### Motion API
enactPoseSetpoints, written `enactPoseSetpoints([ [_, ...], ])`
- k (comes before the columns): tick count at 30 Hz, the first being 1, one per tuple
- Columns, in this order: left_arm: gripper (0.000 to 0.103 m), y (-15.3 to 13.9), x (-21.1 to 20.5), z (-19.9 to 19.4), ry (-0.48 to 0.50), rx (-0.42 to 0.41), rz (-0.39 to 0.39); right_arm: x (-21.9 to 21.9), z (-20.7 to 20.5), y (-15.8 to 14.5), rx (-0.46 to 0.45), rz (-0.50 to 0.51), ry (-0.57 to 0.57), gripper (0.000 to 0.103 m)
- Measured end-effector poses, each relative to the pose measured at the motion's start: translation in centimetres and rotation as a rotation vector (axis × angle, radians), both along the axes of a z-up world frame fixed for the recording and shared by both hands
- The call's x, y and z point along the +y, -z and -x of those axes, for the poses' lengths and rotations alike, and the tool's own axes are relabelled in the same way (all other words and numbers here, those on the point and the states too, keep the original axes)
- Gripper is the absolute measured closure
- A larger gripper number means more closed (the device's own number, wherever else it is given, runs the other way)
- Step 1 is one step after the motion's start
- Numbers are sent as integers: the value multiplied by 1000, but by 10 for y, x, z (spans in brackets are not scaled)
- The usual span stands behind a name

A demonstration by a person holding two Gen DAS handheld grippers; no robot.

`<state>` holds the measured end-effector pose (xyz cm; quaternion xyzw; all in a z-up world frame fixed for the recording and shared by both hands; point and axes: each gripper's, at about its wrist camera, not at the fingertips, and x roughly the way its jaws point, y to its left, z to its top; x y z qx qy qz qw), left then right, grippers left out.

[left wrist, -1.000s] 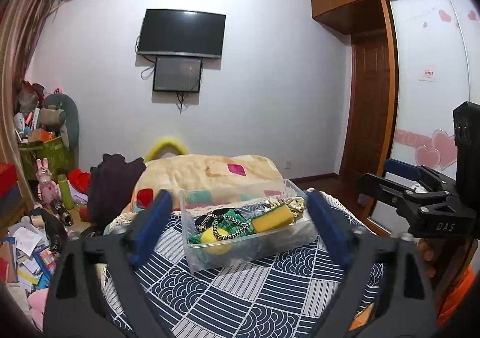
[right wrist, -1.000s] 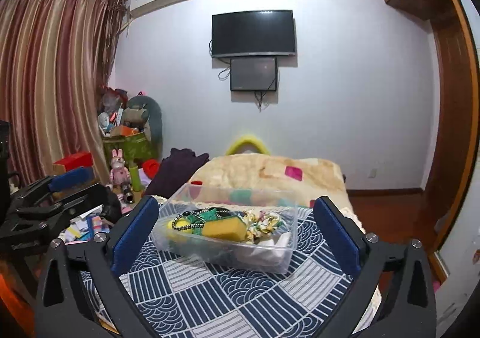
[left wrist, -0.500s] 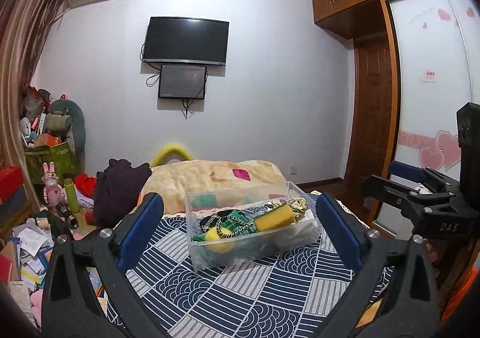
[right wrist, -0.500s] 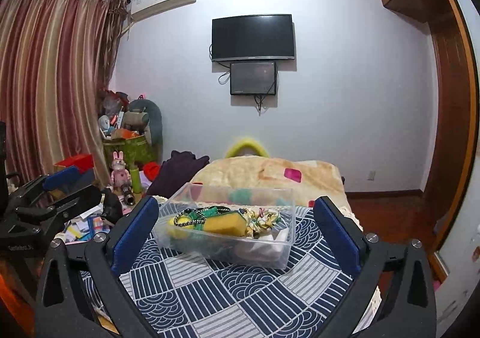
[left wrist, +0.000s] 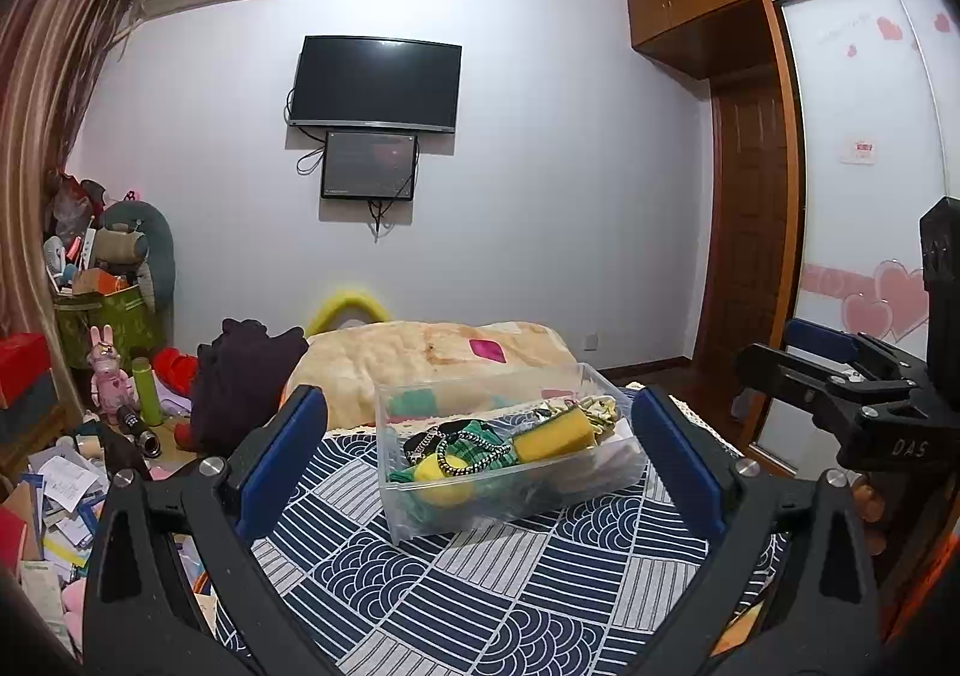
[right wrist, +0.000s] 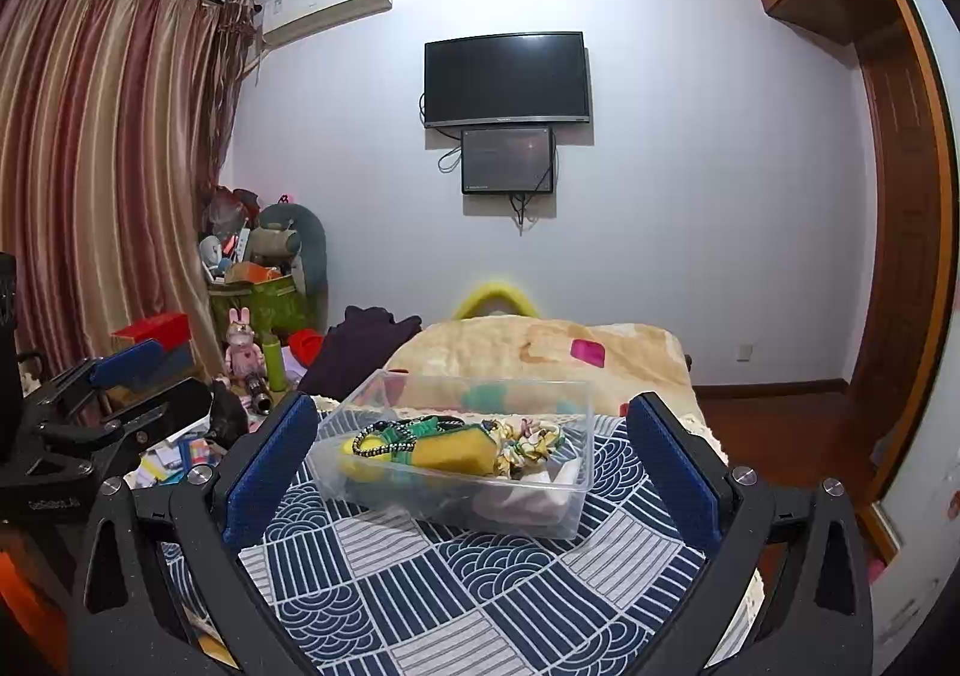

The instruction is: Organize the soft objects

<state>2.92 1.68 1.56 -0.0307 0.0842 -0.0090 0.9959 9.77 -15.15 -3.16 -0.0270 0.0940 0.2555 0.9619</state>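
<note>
A clear plastic bin (left wrist: 606, 481) (right wrist: 540, 514) sits on a blue-and-white patterned cloth (left wrist: 480, 586) (right wrist: 456, 586). It holds a yellow sponge (left wrist: 555, 430) (right wrist: 453, 451), a green cloth with a beaded chain (left wrist: 474, 451) (right wrist: 390, 433), a yellow ball (left wrist: 435, 472), a patterned scrunchie (right wrist: 528, 439) and white fabric (right wrist: 528, 499). My left gripper (left wrist: 477, 436) is open and empty, held back from the bin. My right gripper (right wrist: 474, 436) is open and empty, also back from the bin. Each gripper shows at the edge of the other's view.
A beige blanket (left wrist: 432, 358) lies behind the bin, with a dark garment (left wrist: 240, 376) at its left. Toys, boxes and papers (left wrist: 66, 472) clutter the floor at left. A wardrobe and door (left wrist: 750, 232) stand at right. A TV (left wrist: 375, 81) hangs on the far wall.
Both grippers have drawn back and lifted slightly from the bin, which now looks a little smaller and lower. Both stay open. The bin's contents have not moved.
</note>
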Motion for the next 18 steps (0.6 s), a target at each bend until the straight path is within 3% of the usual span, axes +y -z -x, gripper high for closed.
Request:
enactPoseSetpoints([
  [18,0,1,1,1,0,0,6,-1,3,-2,0,-11,-4,0],
])
